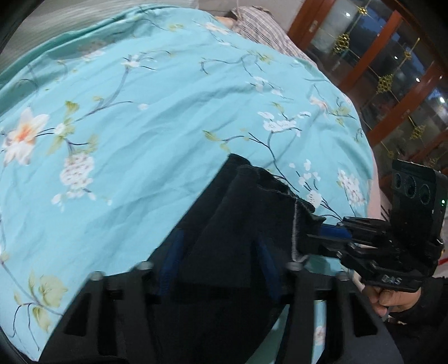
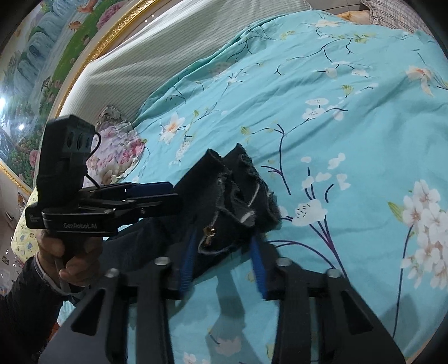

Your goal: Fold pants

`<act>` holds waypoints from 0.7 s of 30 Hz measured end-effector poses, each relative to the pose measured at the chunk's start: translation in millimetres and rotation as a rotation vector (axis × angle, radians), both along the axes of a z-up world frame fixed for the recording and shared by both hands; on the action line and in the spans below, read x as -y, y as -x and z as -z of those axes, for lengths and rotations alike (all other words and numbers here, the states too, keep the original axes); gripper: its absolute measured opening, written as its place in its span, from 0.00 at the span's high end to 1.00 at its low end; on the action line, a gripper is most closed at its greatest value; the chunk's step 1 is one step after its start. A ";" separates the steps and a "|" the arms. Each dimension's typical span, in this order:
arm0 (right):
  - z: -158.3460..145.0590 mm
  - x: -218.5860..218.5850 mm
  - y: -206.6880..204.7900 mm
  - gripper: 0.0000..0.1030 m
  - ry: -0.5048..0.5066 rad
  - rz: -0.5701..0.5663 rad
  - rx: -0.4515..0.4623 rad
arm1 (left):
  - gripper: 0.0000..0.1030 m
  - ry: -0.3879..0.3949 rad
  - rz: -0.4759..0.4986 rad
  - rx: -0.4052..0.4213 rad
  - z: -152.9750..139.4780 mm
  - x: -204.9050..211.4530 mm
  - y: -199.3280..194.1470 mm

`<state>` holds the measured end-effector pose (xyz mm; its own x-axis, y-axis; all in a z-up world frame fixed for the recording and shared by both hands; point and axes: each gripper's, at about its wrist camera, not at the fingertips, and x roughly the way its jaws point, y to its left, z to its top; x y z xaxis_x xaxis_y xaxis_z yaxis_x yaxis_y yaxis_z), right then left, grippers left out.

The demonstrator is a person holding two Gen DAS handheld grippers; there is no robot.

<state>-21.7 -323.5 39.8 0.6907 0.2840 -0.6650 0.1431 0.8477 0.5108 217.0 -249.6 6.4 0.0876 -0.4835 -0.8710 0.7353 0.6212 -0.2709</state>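
Note:
Dark navy pants (image 1: 238, 201) lie bunched on a turquoise flowered bedspread (image 1: 140, 112). In the left wrist view my left gripper (image 1: 219, 246) has the cloth filling the gap between its blue pads (image 1: 170, 260). My right gripper (image 1: 310, 238) comes in from the right and pinches the frayed edge of the pants. In the right wrist view the pants (image 2: 238, 190) bunch up between the right gripper (image 2: 224, 252) and its blue pads (image 2: 257, 266), with a small metal zipper pull showing. The left gripper (image 2: 173, 196) clamps the same bunch from the left.
The bedspread (image 2: 336, 112) fills most of both views. A plaid pillow (image 1: 260, 25) lies at the far end, a floral pillow (image 2: 117, 151) by the striped headboard (image 2: 156, 56). Wood-framed glass doors (image 1: 392, 70) stand beyond the bed's right edge. A hand (image 2: 56, 252) holds each gripper handle.

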 end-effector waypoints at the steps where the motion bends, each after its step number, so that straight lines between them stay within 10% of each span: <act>1: 1.1 0.5 -1.4 0.84 -0.004 0.003 -0.001 | 0.83 -0.006 0.012 0.003 1.1 2.6 1.4; 13: -20.6 7.3 3.7 0.91 -0.036 0.025 0.094 | 0.96 0.014 0.126 0.180 -55.1 27.3 1.9; 21: -8.1 13.6 1.9 0.89 -0.059 0.057 0.049 | 0.96 -0.106 0.152 0.177 -13.3 49.4 -4.3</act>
